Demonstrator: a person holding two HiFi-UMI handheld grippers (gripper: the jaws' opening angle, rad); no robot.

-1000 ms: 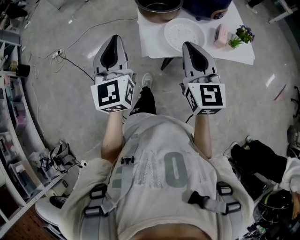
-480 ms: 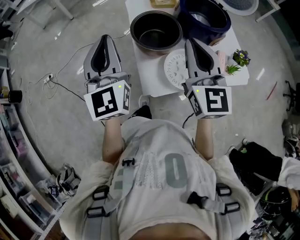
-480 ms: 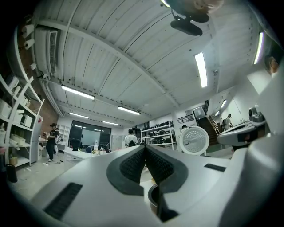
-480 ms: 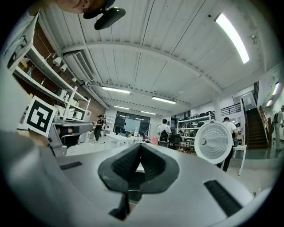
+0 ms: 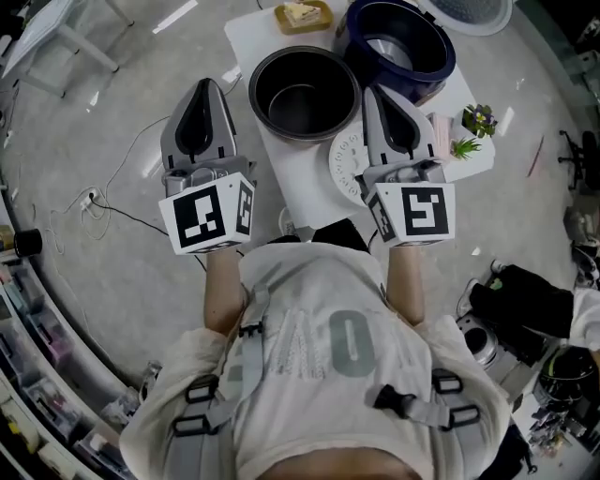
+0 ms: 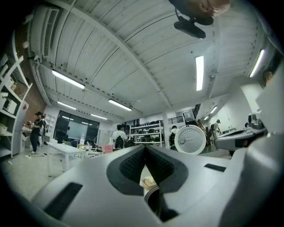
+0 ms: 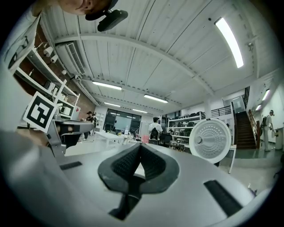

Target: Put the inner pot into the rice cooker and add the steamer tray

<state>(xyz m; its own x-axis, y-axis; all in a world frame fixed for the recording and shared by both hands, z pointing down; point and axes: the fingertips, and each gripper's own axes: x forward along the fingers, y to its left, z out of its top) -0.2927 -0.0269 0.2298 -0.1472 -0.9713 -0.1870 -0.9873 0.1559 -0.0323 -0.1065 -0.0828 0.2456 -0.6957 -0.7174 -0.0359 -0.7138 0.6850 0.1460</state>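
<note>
The dark metal inner pot [image 5: 305,94] stands empty on the white table [image 5: 246,37], with the navy rice cooker [image 5: 398,47] behind it to the right, its lid [image 7: 213,141] raised. A white perforated steamer tray [image 5: 349,159] lies at the table's near edge, partly hidden under my right gripper [image 5: 375,89]. That gripper is shut and empty, hovering over the tray just right of the pot. My left gripper [image 5: 208,82] is also shut and empty, left of the table beside the pot. The pot's rim [image 6: 151,197] shows below the left gripper [image 6: 145,148]; the right gripper [image 7: 140,146] has its pads together.
A yellow dish [image 5: 302,14] sits at the table's far edge. A small potted plant [image 5: 478,120] and a pink item [image 5: 441,131] stand at the right. Cables [image 5: 112,202] trail on the floor to the left, with shelving beyond. People stand far back.
Both grippers have moved forward to the table: the left now flanks the pot, the right hangs over the steamer tray. Both stayed shut.
</note>
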